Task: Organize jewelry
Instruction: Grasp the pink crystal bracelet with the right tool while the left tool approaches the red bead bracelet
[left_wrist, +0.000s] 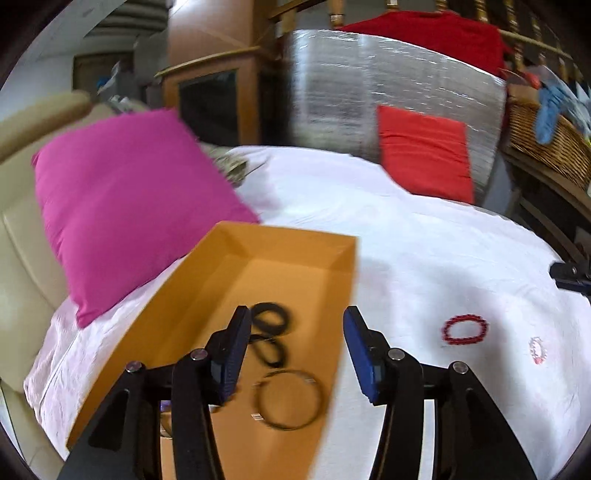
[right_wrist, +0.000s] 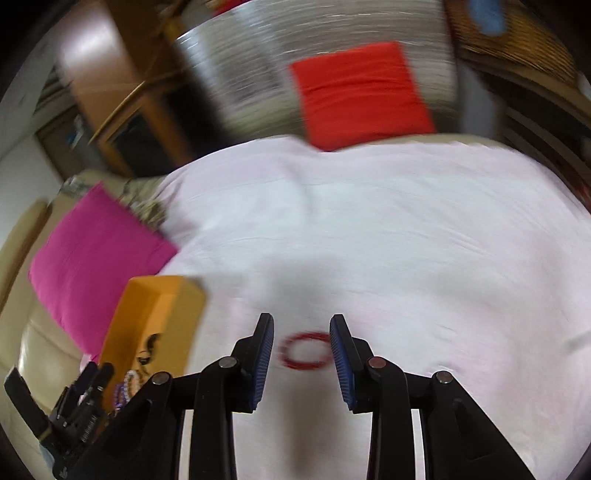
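Observation:
An orange cardboard box (left_wrist: 236, 280) lies on the white sheet, holding black rings (left_wrist: 271, 321) and a thin dark bangle (left_wrist: 290, 400). My left gripper (left_wrist: 295, 325) hovers over the box's near right part, open, with nothing between its blue pads. On the sheet to the right lie a red bead bracelet (left_wrist: 465, 329) and a pale pink-white bracelet (left_wrist: 536, 350). In the right wrist view my right gripper (right_wrist: 302, 332) is open above the sheet, and the red bracelet (right_wrist: 306, 350) shows in the gap between its fingers, lying on the sheet below. The box (right_wrist: 155, 317) sits at the left there.
A magenta cushion (left_wrist: 125, 206) leans at the sheet's left edge beside the box. A red cushion (left_wrist: 424, 155) rests against a silver wrapped bulk (left_wrist: 369, 81) at the back. A wicker basket (left_wrist: 546, 140) stands far right. A beige sofa (left_wrist: 22, 266) borders the left.

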